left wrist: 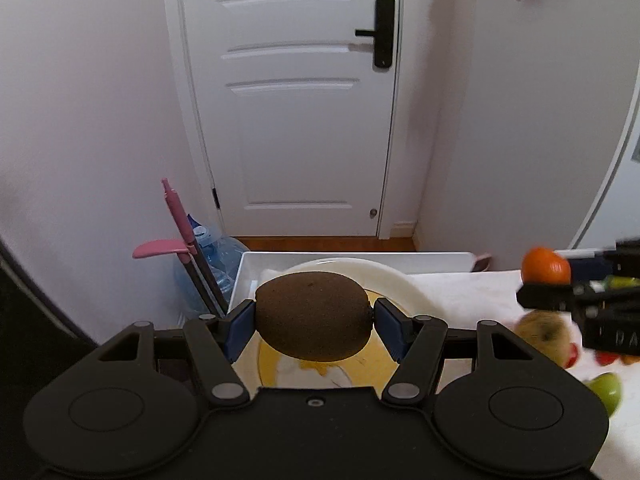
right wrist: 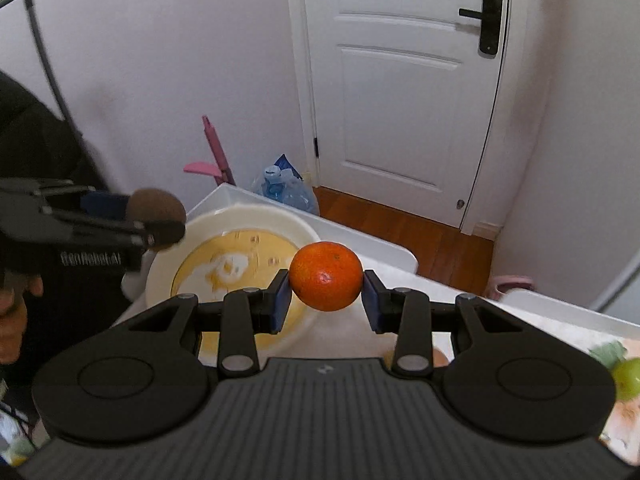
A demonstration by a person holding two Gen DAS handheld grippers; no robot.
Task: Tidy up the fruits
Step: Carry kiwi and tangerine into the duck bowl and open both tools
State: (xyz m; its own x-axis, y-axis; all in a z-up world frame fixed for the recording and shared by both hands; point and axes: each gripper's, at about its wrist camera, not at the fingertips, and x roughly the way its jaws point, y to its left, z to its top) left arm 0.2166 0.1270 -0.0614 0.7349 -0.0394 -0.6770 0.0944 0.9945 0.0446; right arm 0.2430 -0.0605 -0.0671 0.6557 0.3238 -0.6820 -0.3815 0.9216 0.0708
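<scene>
Currently my left hand-held gripper (left wrist: pixel 314 316) pinches a kiwi (left wrist: pixel 313 315) above the bowl (left wrist: pixel 404 284); my right hand-held gripper (right wrist: pixel 325 278) pinches an orange (right wrist: pixel 326 276) beside that bowl.

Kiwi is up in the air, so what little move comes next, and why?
Probably lower the left gripper toward the plate: it holds the kiwi right above it, and the plate looks free of fruit.

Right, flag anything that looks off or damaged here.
Nothing stands out. The left gripper holds the kiwi and the right gripper the orange, both above the plate; nothing looks spilled or damaged.
</scene>
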